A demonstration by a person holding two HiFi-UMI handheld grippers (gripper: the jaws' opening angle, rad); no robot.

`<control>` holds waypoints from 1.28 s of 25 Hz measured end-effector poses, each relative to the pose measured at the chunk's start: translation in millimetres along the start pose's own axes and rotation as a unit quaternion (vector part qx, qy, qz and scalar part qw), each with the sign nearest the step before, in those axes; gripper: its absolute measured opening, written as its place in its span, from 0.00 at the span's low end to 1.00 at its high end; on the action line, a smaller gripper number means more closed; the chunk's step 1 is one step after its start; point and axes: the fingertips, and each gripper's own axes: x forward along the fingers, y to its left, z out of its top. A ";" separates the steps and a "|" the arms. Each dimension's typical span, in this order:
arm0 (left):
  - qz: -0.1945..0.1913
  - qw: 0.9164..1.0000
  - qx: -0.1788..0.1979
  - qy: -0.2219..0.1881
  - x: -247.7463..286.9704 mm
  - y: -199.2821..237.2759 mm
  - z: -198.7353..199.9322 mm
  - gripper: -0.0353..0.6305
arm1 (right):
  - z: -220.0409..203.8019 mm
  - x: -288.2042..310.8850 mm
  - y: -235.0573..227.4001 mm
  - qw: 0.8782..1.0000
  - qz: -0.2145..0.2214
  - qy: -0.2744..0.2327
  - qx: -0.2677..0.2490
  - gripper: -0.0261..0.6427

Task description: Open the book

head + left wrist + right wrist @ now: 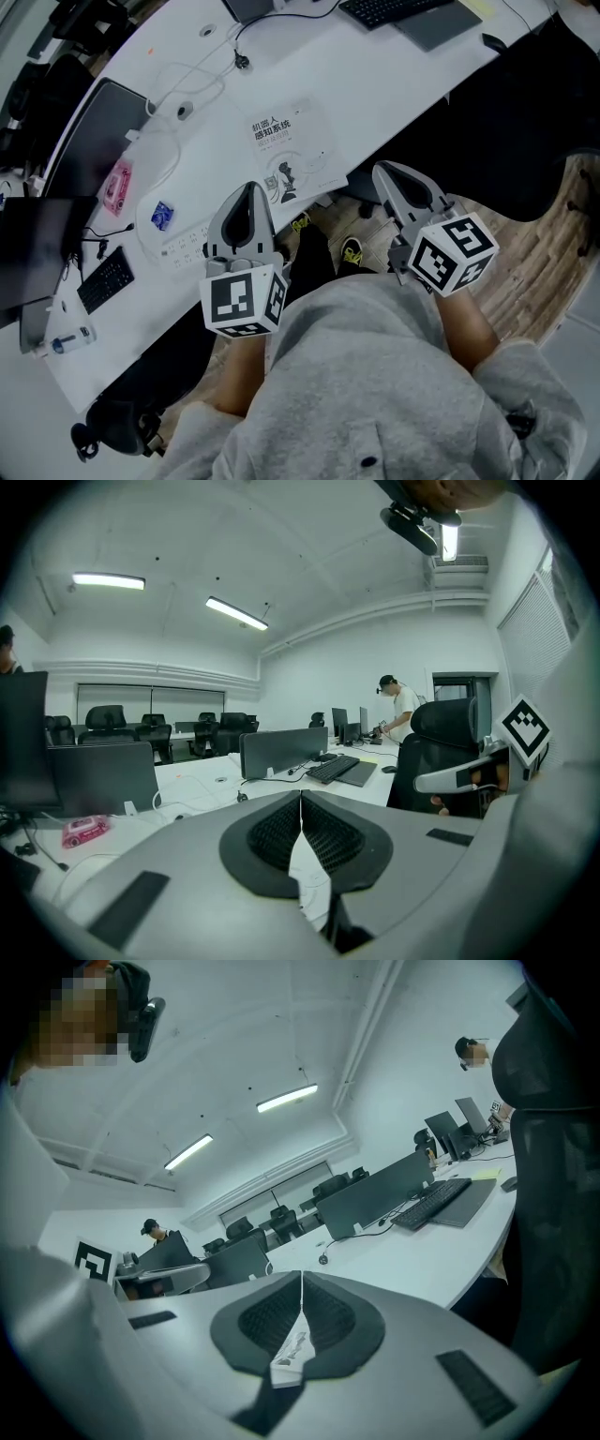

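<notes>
A long white curved desk (394, 84) carries a thin white book with dark print on its cover (291, 150), lying closed and flat at the near edge. The grey left gripper (250, 190) hovers by the book's near left corner, its jaws pressed together and empty. The grey right gripper (383, 171) hangs just off the desk edge beside the near right corner, likewise closed on nothing.

This is looking like an open-plan office. Long white desks (394, 75) are running in rows, carrying dark monitors (281, 750), a keyboard (330, 768) and trailing cables (242, 62). Black swivel chairs (105, 719) are standing behind the far desks, 2 strip lights (236, 613) are glowing on the white ceiling, and a person (401, 705) is standing at a workstation at the back.
</notes>
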 end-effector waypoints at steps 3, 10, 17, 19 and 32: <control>-0.005 1.000 -0.002 0.008 5.9 2.9 -7.4 0.07 | -7.2 3.4 -3.0 1.000 -0.006 0.012 0.004 0.08; -0.006 1.000 -0.016 0.026 24.1 13.2 -29.8 0.07 | -32.1 19.3 -12.5 0.999 -0.013 0.046 0.014 0.08; 0.006 0.998 -0.022 0.061 39.1 26.6 -58.6 0.07 | -57.0 31.2 -18.0 0.997 -0.015 0.072 0.034 0.08; 0.014 0.997 -0.025 0.070 41.0 33.0 -67.0 0.07 | -66.5 34.0 -20.3 0.996 -0.017 0.079 0.044 0.08; 0.028 0.988 -0.036 0.148 68.1 49.3 -139.2 0.07 | -118.1 48.6 -38.3 0.988 -0.014 0.102 0.117 0.18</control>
